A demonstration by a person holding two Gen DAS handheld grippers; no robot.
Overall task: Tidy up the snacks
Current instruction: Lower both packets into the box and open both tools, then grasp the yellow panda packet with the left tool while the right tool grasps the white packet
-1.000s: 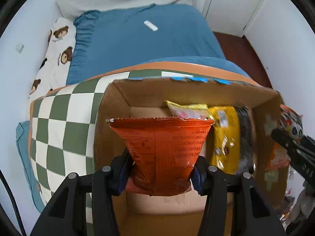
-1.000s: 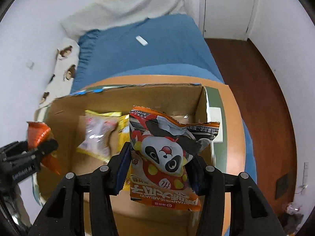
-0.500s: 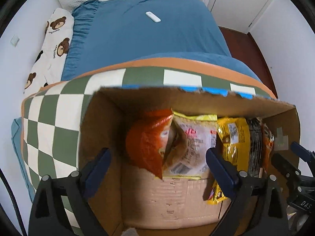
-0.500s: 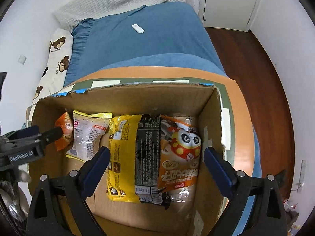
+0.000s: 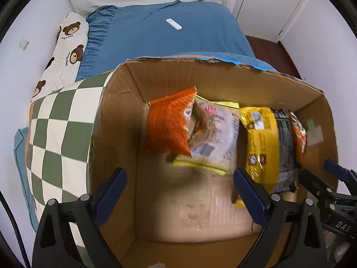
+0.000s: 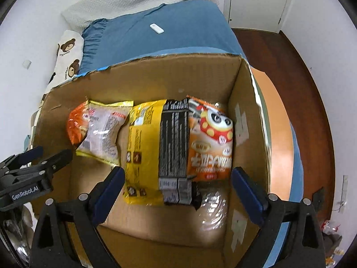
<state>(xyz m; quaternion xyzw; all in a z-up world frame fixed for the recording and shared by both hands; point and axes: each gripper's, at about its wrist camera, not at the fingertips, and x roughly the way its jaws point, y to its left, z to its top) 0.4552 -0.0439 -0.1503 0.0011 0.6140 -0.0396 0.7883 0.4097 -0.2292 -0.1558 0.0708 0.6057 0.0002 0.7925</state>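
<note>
Left wrist view: left hand-held gripper [image 5: 179,189] gapes wide, empty, orange packet [image 5: 168,126] at twelve o'clock in the cardboard box [image 5: 223,76]. Right hand-held gripper [image 6: 177,188] equally wide, panda packet [image 6: 210,143] at one o'clock.

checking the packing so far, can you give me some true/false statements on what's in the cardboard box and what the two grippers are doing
1. The left gripper clamps the orange snack bag. False: its jaws stand open and empty; the bag lies in the brown cardboard box.
2. The panda-print orange packet lies nearest the box's right wall. True.
3. The right gripper is open. True.
4. The yellow packet lies on the blue bed. False: it is inside the box.
5. A small white remote-like object lies on the bed. True.
</note>
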